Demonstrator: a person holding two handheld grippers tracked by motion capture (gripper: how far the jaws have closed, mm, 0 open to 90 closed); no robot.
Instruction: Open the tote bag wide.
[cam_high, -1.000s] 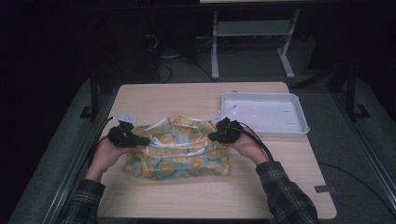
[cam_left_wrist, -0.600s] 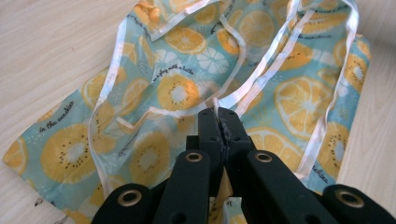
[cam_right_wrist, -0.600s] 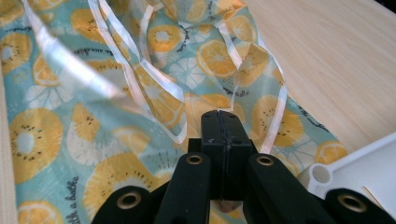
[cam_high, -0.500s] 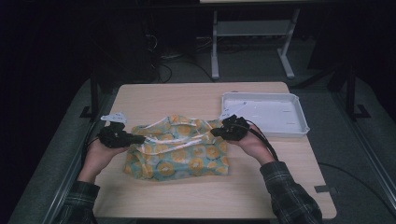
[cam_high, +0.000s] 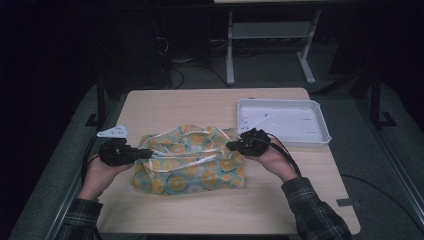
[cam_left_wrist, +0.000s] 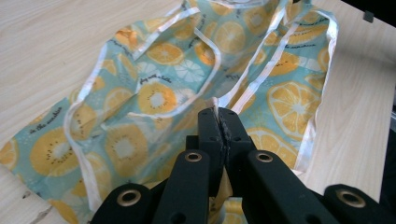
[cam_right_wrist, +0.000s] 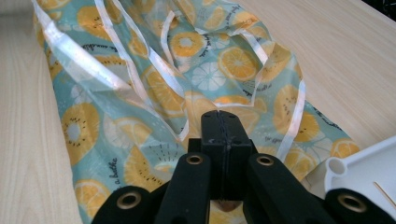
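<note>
A teal cloth (cam_high: 192, 160) printed with orange and kiwi slices and edged in white ribbon lies crumpled on the wooden table (cam_high: 200, 105). My left gripper (cam_high: 145, 153) is shut on its left edge, and the left gripper view shows the white trim pinched between the jaws (cam_left_wrist: 219, 119), with the cloth (cam_left_wrist: 154, 98) spread beyond. My right gripper (cam_high: 231, 146) is shut on the cloth's right edge. In the right gripper view the closed jaws (cam_right_wrist: 223, 122) press into the cloth (cam_right_wrist: 154, 84). The fabric is stretched between the two grippers, its upper part raised.
A white plastic tray (cam_high: 320, 135) stands at the back right of the table, just behind my right gripper, and its corner (cam_right_wrist: 359, 168) shows in the right gripper view. Bare tabletop lies in front of and behind the cloth. Dark floor and a metal stand (cam_high: 270, 30) lie beyond.
Both grippers have moved apart, the left one farther left, pulling the cloth wider and flatter between them. Both grips have held.
</note>
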